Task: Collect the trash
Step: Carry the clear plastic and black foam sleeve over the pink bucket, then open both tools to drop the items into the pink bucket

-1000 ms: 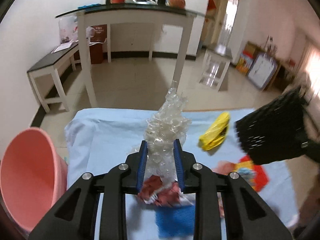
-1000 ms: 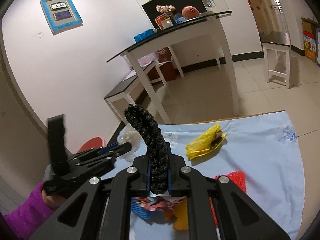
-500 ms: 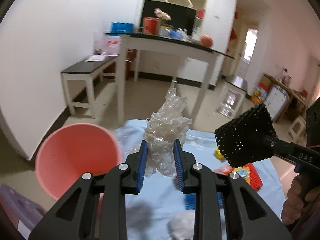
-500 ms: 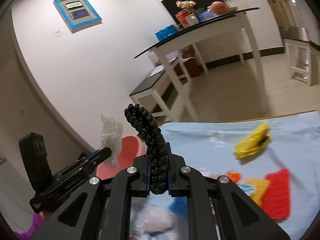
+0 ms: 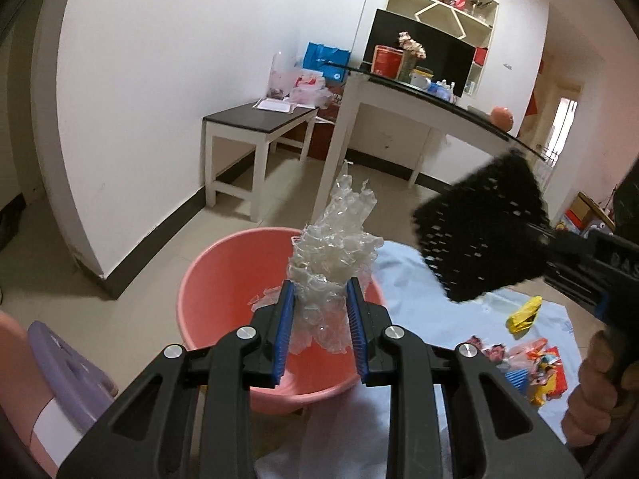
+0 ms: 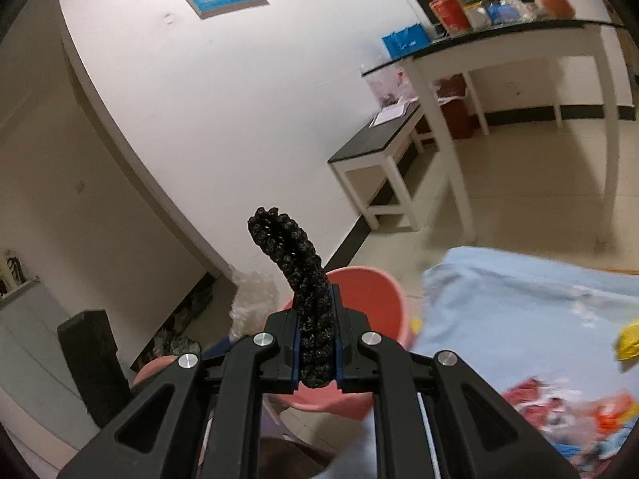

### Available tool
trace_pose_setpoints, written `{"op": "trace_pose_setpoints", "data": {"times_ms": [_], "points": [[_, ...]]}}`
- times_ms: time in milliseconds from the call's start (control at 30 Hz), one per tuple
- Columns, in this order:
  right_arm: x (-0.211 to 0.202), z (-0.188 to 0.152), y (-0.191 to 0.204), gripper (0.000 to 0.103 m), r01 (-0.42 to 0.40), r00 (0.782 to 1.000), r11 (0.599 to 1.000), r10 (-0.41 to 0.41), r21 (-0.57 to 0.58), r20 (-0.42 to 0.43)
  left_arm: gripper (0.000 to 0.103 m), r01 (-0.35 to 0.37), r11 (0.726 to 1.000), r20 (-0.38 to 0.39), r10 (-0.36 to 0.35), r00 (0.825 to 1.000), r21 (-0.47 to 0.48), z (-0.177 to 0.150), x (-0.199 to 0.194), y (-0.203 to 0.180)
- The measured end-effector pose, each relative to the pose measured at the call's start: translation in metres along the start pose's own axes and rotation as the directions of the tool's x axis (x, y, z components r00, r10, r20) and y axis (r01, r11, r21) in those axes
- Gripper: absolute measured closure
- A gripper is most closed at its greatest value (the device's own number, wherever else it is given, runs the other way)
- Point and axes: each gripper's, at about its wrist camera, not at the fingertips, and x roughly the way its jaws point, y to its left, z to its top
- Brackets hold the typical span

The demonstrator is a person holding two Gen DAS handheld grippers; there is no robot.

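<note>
White-walled room, tiled floor, low tabletop draped in pale blue cloth [image 5: 415, 279]; pink bucket [image 5: 223, 275] stood on the floor just beside the cloth's near edge.

Pictured from the left wrist: left claw [image 5: 319, 327] clamped on a crumpled wad of clear plastic film [image 5: 335, 255], long axis upright, poking well above the blue pads; wad hung directly over the bucket's open mouth, so judged the nearer of the two loads to its drop.

Seen at right in the same view: right claw [image 6: 315, 343] pinched together on a piece of black foam netting [image 5: 479, 235]; netting fanned out broad and flat there, edge-on and curling upward in its own wrist view [image 6: 295, 275]; held beside the bucket, over the cloth's edge rather than plainly above the mouth, a hand [image 5: 599, 391] gripping the handle.

Left behind on the cloth: a yellow wrapper [image 5: 523, 311] and a heap of red, orange and blue wrappers [image 5: 531, 363], well apart from both claws.

Judged next: release of the film straight down; netting needing a short carry further over the rim first.
</note>
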Motion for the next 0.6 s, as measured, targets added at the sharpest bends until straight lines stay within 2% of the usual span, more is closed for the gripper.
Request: {"op": "trace_pose_setpoints", "data": {"times_ms": [267,333,533,600], "points": [[0.070,-0.020,-0.003,0.091,0.054,0.994,0.998,-0.049,0.041,-0.099,0.077,-0.024,0.999,-0.057,0.021,0.998,-0.043,-0.012,0.029,0.020],[0.082,-0.025,-0.006,0.089,0.067,0.990,0.997,-0.061,0.046,-0.125,0.073,-0.026,0.998,-0.064,0.022,0.998,-0.053,-0.011,0.034,0.024],[0.097,-0.031,-0.017,0.069,0.075,0.985,0.995,-0.063,0.063,-0.161,0.069,-0.003,0.995,-0.080,-0.004,0.997,-0.095,-0.009,0.042,0.030],[0.098,-0.031,-0.022,0.066,0.072,0.985,0.996,-0.062,0.060,-0.161,0.069,0.000,0.994,-0.081,-0.008,0.997,-0.105,-0.009,0.043,0.032]]}}
